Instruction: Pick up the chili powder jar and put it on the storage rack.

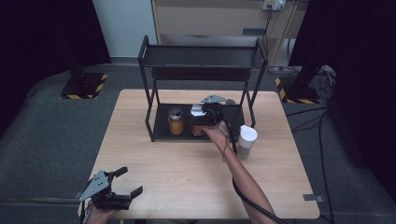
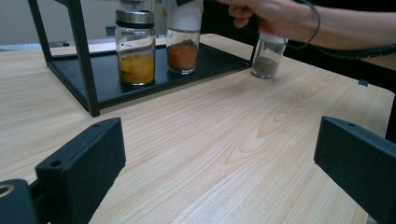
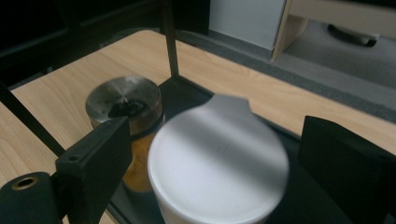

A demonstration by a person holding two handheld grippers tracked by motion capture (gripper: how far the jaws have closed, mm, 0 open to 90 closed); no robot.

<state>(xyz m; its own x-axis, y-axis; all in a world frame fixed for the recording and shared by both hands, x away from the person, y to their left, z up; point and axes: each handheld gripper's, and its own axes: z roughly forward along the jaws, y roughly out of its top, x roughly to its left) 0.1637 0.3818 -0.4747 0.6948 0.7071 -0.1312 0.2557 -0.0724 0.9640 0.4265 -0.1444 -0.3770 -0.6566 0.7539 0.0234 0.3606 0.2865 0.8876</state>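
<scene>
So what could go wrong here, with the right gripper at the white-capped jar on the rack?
The right gripper brackets the white-capped spice jar with its jaws open; closing off-centre could tip it. The yellow spice jar stands close beside it and could get knocked. The rack's upright is near the hand.
</scene>
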